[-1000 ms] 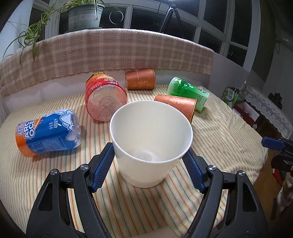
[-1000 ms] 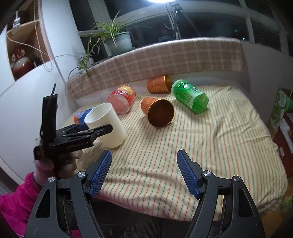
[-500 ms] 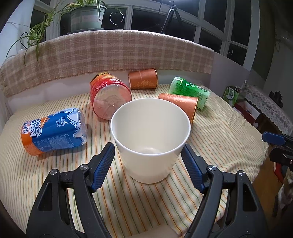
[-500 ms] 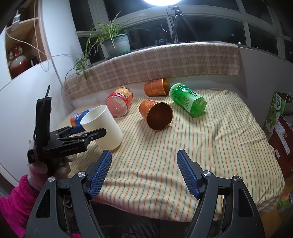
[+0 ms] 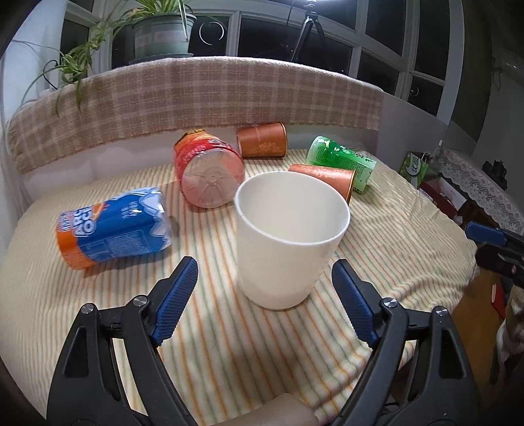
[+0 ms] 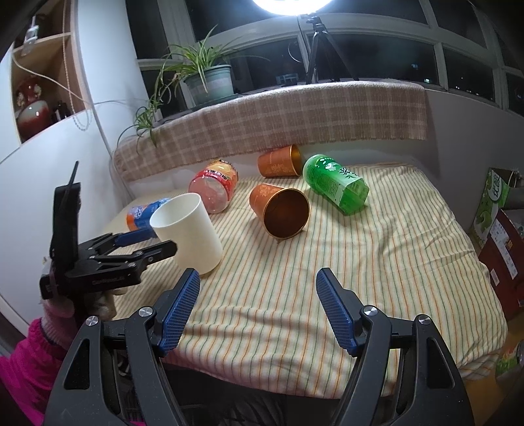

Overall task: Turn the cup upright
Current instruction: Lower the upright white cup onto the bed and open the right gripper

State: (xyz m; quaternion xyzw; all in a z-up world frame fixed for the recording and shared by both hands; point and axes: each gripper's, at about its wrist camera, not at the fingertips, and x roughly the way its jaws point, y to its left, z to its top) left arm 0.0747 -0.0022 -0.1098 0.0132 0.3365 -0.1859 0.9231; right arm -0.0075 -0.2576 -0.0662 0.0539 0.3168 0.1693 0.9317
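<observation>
A white cup (image 5: 288, 242) stands upright, mouth up, on the striped cloth; it also shows in the right wrist view (image 6: 188, 231). My left gripper (image 5: 263, 300) is open, its blue pads apart from the cup and just behind it; it also shows in the right wrist view (image 6: 154, 244). My right gripper (image 6: 257, 309) is open and empty over the near edge of the cloth. Two copper cups lie on their sides: one (image 6: 280, 213) mid-table with its mouth toward me, one (image 6: 278, 162) at the back.
A blue and orange bottle (image 5: 113, 231), a red bottle (image 5: 209, 173) and a green bottle (image 5: 342, 160) lie on their sides around the cups. A plaid-covered ledge (image 5: 196, 95) with a potted plant (image 5: 160, 29) runs behind. Boxes (image 6: 497, 226) stand to the right.
The left gripper has let go of the white cup and drawn back from it. The cup now stands free on the cloth. The right gripper has barely moved.
</observation>
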